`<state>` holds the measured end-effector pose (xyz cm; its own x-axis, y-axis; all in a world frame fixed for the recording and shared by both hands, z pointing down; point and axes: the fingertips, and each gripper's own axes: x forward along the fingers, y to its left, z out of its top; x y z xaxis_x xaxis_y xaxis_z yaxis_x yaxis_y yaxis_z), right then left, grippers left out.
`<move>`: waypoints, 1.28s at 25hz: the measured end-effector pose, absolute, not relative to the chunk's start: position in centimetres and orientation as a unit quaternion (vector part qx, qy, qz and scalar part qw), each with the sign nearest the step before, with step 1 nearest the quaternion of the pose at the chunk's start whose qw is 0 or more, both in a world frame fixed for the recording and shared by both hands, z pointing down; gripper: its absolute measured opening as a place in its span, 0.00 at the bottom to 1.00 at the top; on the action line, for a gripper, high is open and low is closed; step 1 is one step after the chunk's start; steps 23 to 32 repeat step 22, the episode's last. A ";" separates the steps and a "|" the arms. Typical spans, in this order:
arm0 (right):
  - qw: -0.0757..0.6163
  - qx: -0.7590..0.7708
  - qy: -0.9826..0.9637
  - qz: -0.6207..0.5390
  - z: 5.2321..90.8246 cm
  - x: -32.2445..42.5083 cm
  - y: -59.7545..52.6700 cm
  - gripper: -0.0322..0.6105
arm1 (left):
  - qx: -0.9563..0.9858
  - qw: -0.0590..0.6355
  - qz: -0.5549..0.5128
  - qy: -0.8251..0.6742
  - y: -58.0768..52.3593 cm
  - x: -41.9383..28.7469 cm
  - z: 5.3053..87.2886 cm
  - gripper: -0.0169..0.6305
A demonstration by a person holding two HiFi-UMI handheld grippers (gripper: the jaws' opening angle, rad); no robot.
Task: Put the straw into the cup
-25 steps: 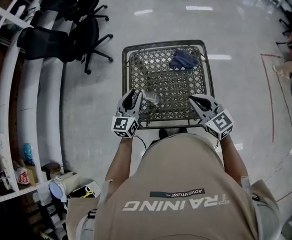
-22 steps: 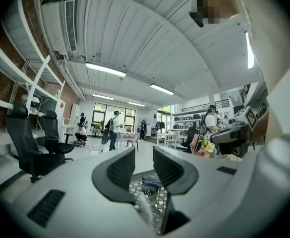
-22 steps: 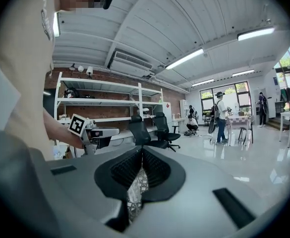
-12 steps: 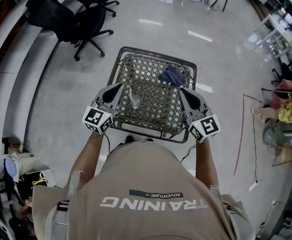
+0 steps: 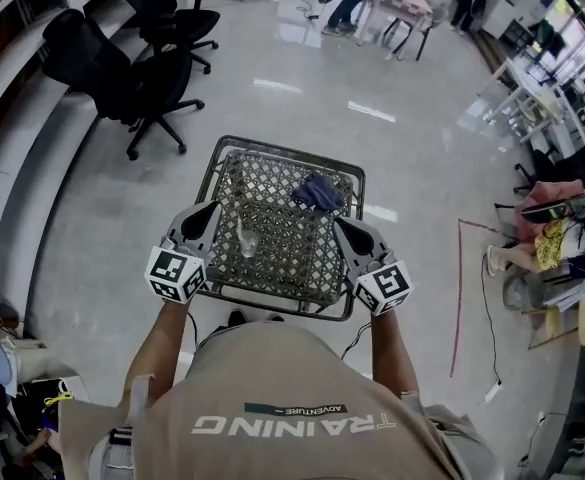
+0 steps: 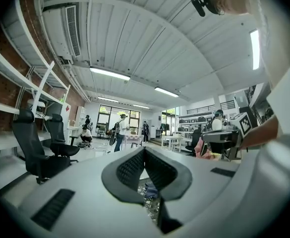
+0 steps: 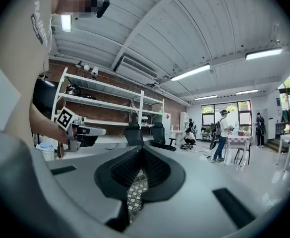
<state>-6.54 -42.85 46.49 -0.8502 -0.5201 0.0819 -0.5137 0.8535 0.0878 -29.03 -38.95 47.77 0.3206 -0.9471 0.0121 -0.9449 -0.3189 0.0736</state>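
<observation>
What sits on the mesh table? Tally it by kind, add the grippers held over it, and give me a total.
Clear cup: 1
Blue cloth: 1
Grippers: 2, left gripper and right gripper
Straw: too small to tell, not counted
Total: 4

— How do the arms sit?
— The left forearm [image 5: 165, 336] and the right forearm [image 5: 393, 346] both reach forward from the torso, roughly parallel, each hand carrying its tool.
— And the jaws?
— On the left hand-held gripper [image 5: 212, 208] they are pressed together, tips meeting, nothing between them. The right hand-held gripper [image 5: 340, 224] looks the same: tips touching, empty.
— Their pose?
— Both point level and forward, well apart, at about the same height.
</observation>
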 end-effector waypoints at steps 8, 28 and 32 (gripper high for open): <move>0.058 0.276 -0.959 -0.017 48.4 -6.2 -42.6 0.08 | 0.816 0.048 0.001 -0.576 -38.3 -29.2 49.7 0.05; 0.063 0.310 -0.949 -0.011 49.7 -3.2 -42.2 0.08 | 0.821 0.041 0.009 -0.570 -38.9 -29.0 50.1 0.05; 0.063 0.310 -0.949 -0.011 49.7 -3.2 -42.2 0.08 | 0.821 0.041 0.009 -0.570 -38.9 -29.0 50.1 0.05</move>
